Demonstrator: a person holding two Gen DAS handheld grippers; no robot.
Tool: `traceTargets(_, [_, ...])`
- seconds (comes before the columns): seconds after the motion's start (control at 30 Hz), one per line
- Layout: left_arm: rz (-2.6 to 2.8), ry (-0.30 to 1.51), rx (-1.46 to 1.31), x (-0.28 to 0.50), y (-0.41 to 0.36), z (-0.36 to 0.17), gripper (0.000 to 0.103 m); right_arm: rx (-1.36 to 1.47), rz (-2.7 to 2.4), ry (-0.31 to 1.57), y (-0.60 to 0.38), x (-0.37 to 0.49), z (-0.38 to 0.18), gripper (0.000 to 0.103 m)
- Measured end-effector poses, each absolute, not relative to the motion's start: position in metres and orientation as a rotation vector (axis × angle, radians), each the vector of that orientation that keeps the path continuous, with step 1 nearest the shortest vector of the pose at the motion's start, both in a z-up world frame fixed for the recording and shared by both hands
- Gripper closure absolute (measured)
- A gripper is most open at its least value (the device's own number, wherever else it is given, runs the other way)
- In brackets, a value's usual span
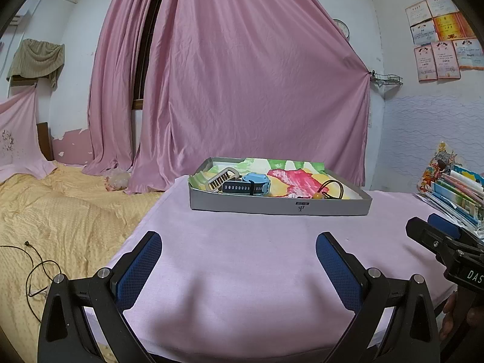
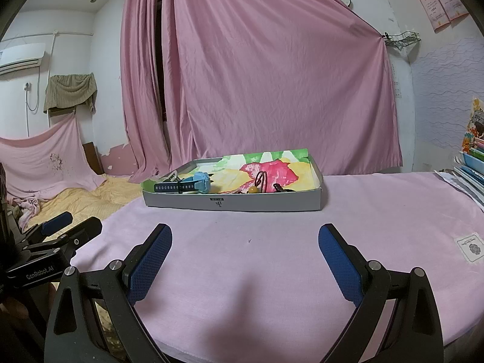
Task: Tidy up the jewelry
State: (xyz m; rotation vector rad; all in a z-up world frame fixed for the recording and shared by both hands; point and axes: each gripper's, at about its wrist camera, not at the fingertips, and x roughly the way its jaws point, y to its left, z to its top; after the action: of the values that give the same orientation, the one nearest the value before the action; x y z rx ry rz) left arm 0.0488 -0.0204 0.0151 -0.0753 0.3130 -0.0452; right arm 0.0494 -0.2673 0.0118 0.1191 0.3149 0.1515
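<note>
A shallow grey box [image 1: 272, 205] [image 2: 242, 204] lined with a bright flowered paper stands on the pink-covered table. Inside lie a blue watch [image 1: 252, 184] [image 2: 198, 181] with a dark strap, a cream hair comb clip [image 1: 220, 180], and a dark cord hair tie with an amber bead [image 1: 328, 189] [image 2: 257, 186]. My left gripper [image 1: 239, 242] hovers open over the table in front of the box, nothing between its blue pads. My right gripper [image 2: 245, 236] is likewise open and empty, short of the box. Each gripper shows at the other view's edge.
The pink cloth table top [image 1: 242, 266] ends at the left over a yellow bedspread [image 1: 60, 211] with a black cable. Stacked books and papers [image 1: 459, 193] sit at the right edge. Pink curtains [image 1: 242, 75] hang behind the box.
</note>
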Motion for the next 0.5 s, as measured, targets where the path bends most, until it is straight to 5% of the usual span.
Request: traceTargets(0.5, [-0.042, 0.315, -0.075, 0.0493, -0.0196, 0.0133, 0.001, 0.122, 0.148, 0.318, -0.2682, 0.0511, 0.0108, 0.008])
